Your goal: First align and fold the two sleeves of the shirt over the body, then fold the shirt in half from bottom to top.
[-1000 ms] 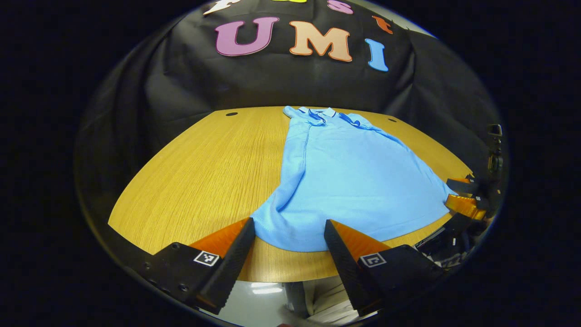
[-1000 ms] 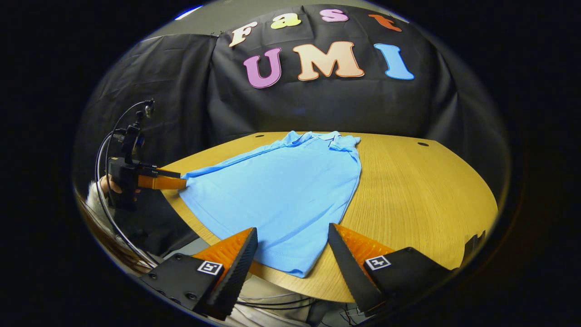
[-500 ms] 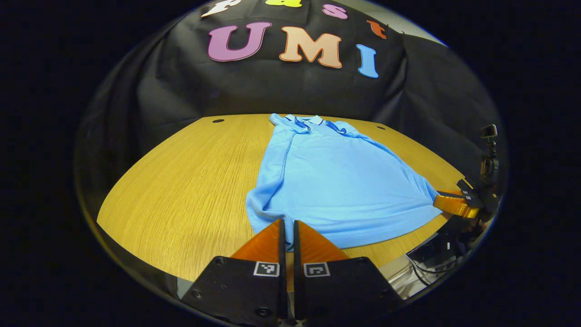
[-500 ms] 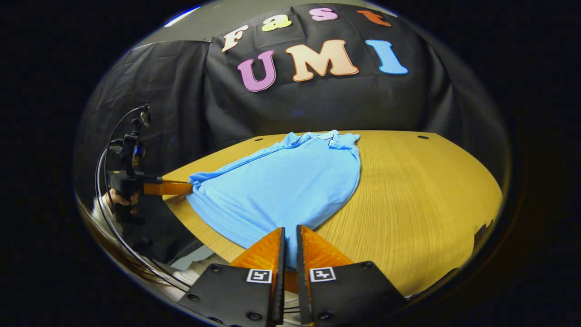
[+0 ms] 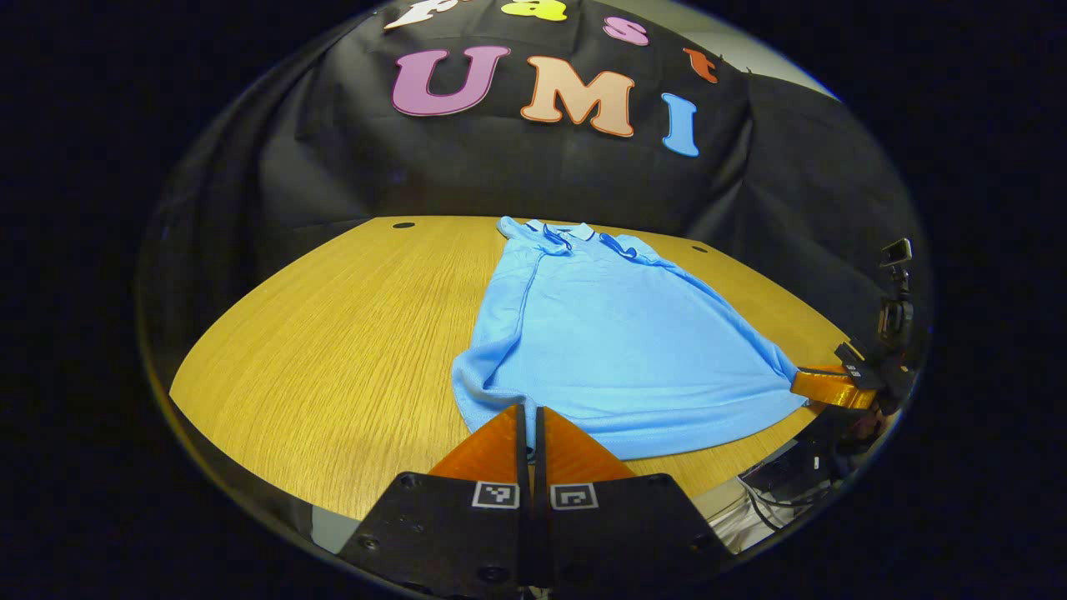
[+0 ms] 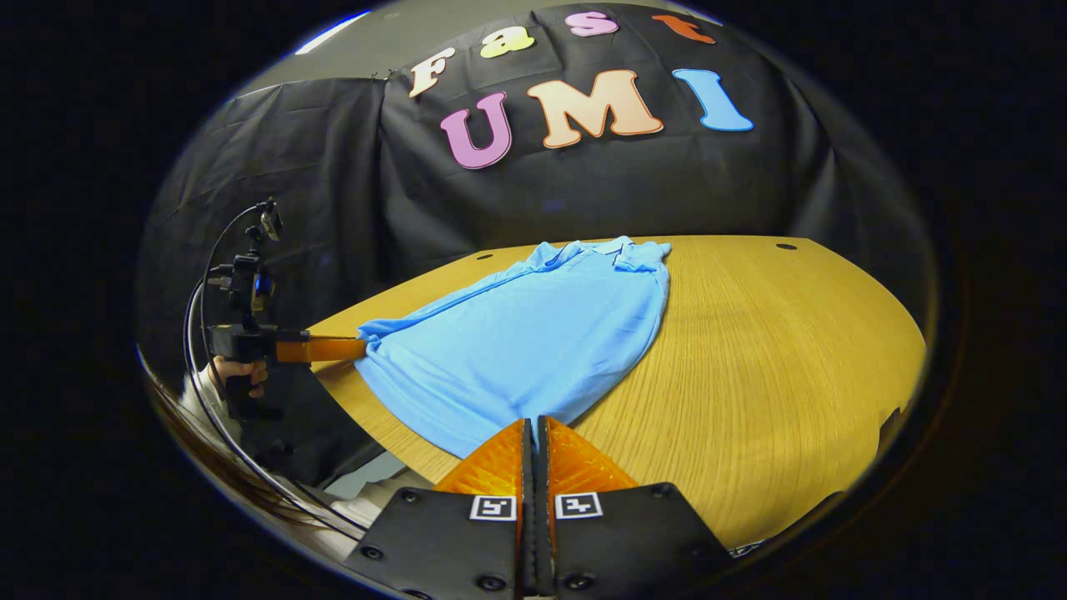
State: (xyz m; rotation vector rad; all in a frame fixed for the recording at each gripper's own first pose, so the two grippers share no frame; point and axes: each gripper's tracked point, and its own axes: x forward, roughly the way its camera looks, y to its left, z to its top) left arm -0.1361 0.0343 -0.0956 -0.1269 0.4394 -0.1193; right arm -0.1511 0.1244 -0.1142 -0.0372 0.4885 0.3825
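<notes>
A round wooden table [image 5: 333,333] is set before the black cloth wall [image 5: 500,167] of the booth, and two small dark holes [image 5: 403,225] are seen near its far edge. A light blue polo shirt [image 5: 608,333] is laid flat on the table, with its collar [image 5: 567,233] pointed toward the wall and its hem turned toward the near edge. The sleeves are seen folded in over the body, so that a long, narrowing shape is formed.

In the left gripper view, the left gripper [image 5: 527,408] is seen with its fingers pressed together on the hem at the near left corner of the shirt, where the fabric is slightly bunched. At the right edge of that view, the right gripper [image 5: 821,385] is seen clamped on the opposite hem corner.

In the right gripper view, the right gripper [image 6: 533,421] is closed on the hem of the polo shirt [image 6: 533,333], with cloth pinched between the fingers. Farther off, at the left, the left gripper [image 6: 354,347] is held by a hand [image 6: 237,375] and is closed on the other hem corner. The hem is stretched between the two grippers.
</notes>
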